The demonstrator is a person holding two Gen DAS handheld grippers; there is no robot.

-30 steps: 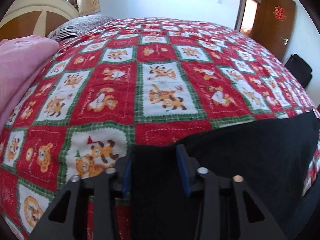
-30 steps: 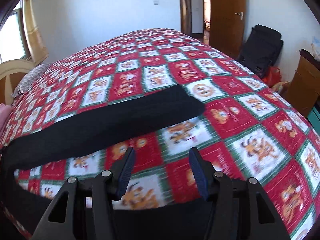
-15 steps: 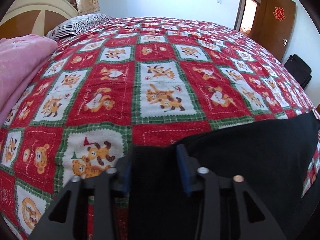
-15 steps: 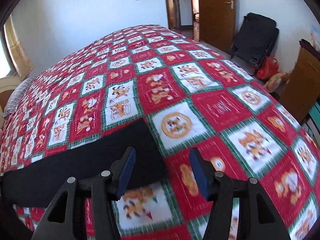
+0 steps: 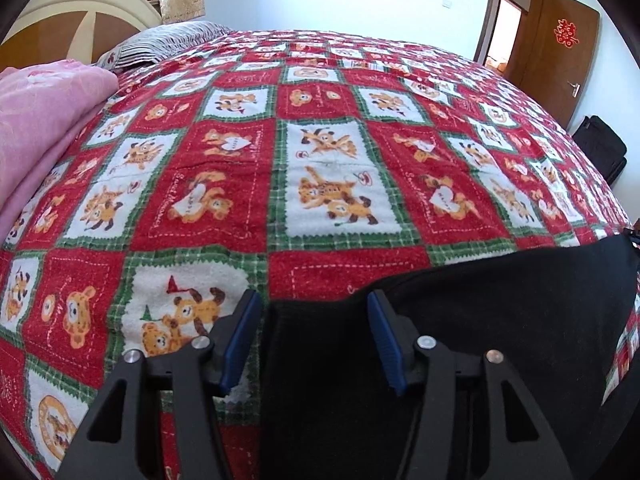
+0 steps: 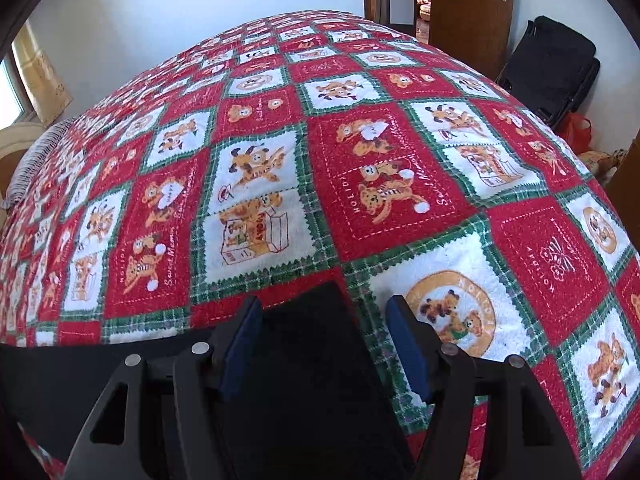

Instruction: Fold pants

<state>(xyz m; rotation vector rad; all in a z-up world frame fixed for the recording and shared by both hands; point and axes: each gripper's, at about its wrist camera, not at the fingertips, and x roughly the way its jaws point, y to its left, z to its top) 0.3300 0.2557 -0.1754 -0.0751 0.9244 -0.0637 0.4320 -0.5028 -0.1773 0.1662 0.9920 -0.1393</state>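
Black pants (image 5: 500, 312) lie flat on a red, white and green bear-print bedspread (image 5: 328, 184). In the left wrist view my left gripper (image 5: 316, 336) is open, its blue-padded fingers (image 5: 240, 336) astride the left end of the pants. In the right wrist view the pants (image 6: 308, 344) end in a corner between the fingers of my right gripper (image 6: 324, 344), which is open just above the cloth. The pants stretch away to the left there. Whether either gripper touches the cloth I cannot tell.
A pink folded blanket (image 5: 40, 120) and a striped pillow (image 5: 168, 42) lie at the bed's head on the left. A black bag (image 6: 552, 68) and a red bag (image 6: 576, 130) stand by the wall past the bed's far side. A wooden door (image 6: 472, 0) is behind.
My right gripper has swung and moved in on the pants' end, which now lies between its fingers. My left gripper has opened wider over the pants' other end.
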